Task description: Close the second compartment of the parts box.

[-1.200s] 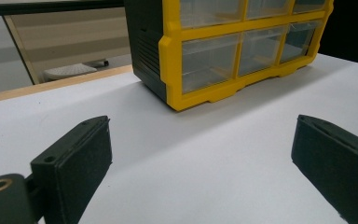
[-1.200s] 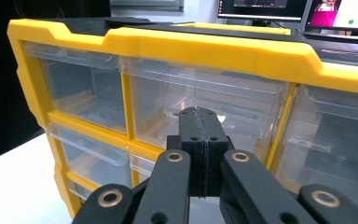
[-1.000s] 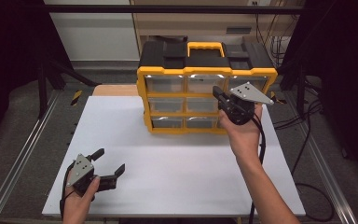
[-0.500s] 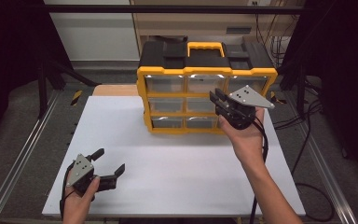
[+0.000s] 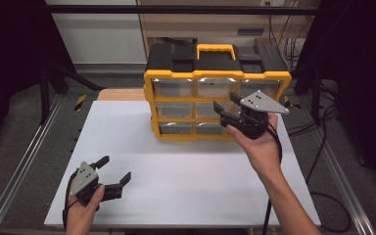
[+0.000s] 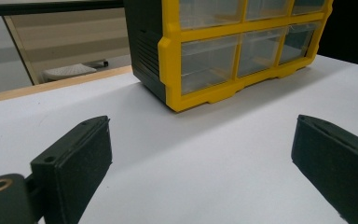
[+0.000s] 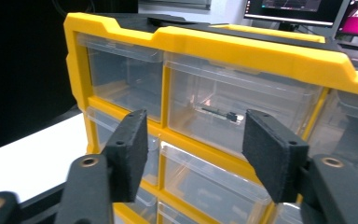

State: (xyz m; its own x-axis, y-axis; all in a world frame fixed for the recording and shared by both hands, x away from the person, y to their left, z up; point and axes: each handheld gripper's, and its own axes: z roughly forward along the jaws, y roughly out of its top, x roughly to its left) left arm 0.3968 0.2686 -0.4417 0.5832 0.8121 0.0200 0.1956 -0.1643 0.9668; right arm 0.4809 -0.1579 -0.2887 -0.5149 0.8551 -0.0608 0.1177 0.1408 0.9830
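A yellow and black drawer cabinet (image 5: 215, 56) with clear drawers stands at the back of the white table (image 5: 186, 171). My right gripper (image 5: 225, 101) hovers in front of its right-hand drawers. Its jaws have just been opening and nothing lies between them. In the right gripper view the gripper (image 7: 193, 140) faces the cabinet (image 7: 242, 49), and a small dark part (image 7: 220, 113) lies inside the top middle drawer. My left gripper (image 5: 116, 167) rests open near the table's front left corner. In the left gripper view the gripper (image 6: 200, 154) points at the cabinet's (image 6: 172, 56) lower left corner, far off.
Metal rails (image 5: 24, 161) run along both sides of the table. Cables (image 5: 318, 127) hang at the right. A wooden strip (image 5: 120, 94) shows behind the table's far left edge. Monitors (image 7: 298, 9) stand behind the cabinet.
The right gripper's jaws stand wider apart than before, still empty, in front of the cabinet. The left gripper has kept still.
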